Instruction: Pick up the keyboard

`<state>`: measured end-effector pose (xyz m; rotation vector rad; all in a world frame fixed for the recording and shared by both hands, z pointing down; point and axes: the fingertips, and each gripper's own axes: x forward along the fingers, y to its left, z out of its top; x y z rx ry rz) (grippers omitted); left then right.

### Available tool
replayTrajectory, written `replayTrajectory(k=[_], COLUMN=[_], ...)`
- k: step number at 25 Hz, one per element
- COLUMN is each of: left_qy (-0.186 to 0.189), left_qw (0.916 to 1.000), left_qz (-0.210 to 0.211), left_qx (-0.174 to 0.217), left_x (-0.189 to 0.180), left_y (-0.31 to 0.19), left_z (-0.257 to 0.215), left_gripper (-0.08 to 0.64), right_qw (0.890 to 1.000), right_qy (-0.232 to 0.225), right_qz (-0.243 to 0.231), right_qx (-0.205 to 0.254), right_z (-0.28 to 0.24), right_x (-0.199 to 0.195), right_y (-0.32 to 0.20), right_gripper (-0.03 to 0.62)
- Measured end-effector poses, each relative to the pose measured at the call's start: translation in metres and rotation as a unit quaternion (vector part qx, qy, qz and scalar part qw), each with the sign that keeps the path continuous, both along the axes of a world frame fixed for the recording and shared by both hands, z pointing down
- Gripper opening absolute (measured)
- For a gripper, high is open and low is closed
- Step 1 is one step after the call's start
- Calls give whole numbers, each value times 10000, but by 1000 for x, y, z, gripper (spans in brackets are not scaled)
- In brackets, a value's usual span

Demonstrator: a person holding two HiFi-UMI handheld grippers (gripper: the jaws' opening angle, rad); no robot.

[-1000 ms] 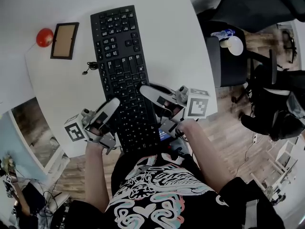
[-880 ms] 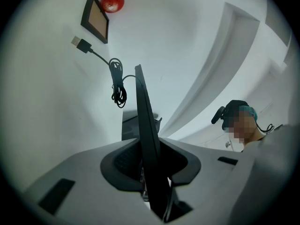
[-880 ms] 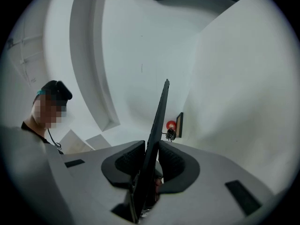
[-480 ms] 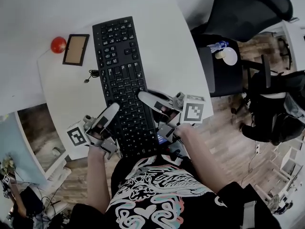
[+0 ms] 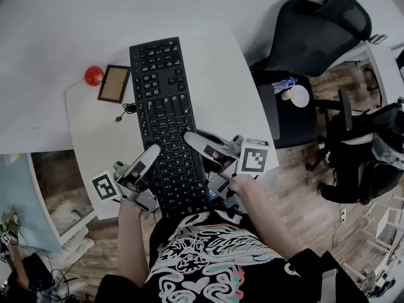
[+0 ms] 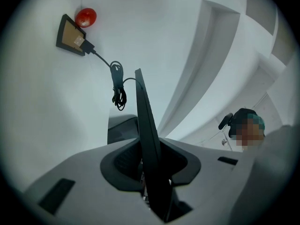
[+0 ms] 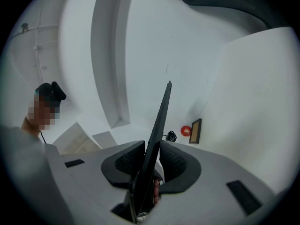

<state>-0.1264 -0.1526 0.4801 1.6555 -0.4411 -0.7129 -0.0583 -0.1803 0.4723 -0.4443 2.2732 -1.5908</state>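
The long black keyboard [image 5: 165, 106] is gripped at its near end by both grippers and looks raised off the white table [image 5: 240, 87]. My left gripper [image 5: 148, 160] is shut on the keyboard's left edge, and my right gripper [image 5: 197, 141] is shut on its right edge. In the left gripper view the keyboard [image 6: 143, 125] runs edge-on between the pads of the left gripper [image 6: 143, 170]. The right gripper view shows the same thin edge [image 7: 158, 125] pinched by the right gripper [image 7: 149, 165].
A red ball [image 5: 94, 75] and a small framed board [image 5: 114, 83] lie on the table left of the keyboard. A coiled cable [image 5: 121, 112] lies by its left edge. A black office chair [image 5: 315, 24] and a stool with a bottle [image 5: 287, 96] stand right of the table.
Both grippers keep their hold on the keyboard, each rolled a little. The head view has pulled back, so the table, ball and board look smaller and sit further right.
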Motion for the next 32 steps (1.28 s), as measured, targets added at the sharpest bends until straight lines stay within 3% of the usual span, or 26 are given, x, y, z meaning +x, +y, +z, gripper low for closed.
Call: replayTrajectory(k=[11, 20, 32], left_qy=[253, 255, 268], left_qw=[9996, 9996, 9995], left_qz=[32, -75, -54], left_qx=[107, -24, 134], left_x=[1, 4, 2], left_y=[0, 1, 1], left_z=[4, -4, -13], left_gripper=[100, 100, 100], right_qw=[9993, 9998, 9998], right_qy=[249, 175, 109], right_qz=[46, -88, -57], right_qx=[291, 108, 169], right_z=[1, -6, -15], right_x=[-1, 0, -2], right_y=[4, 3, 3], right_gripper=[109, 109, 109])
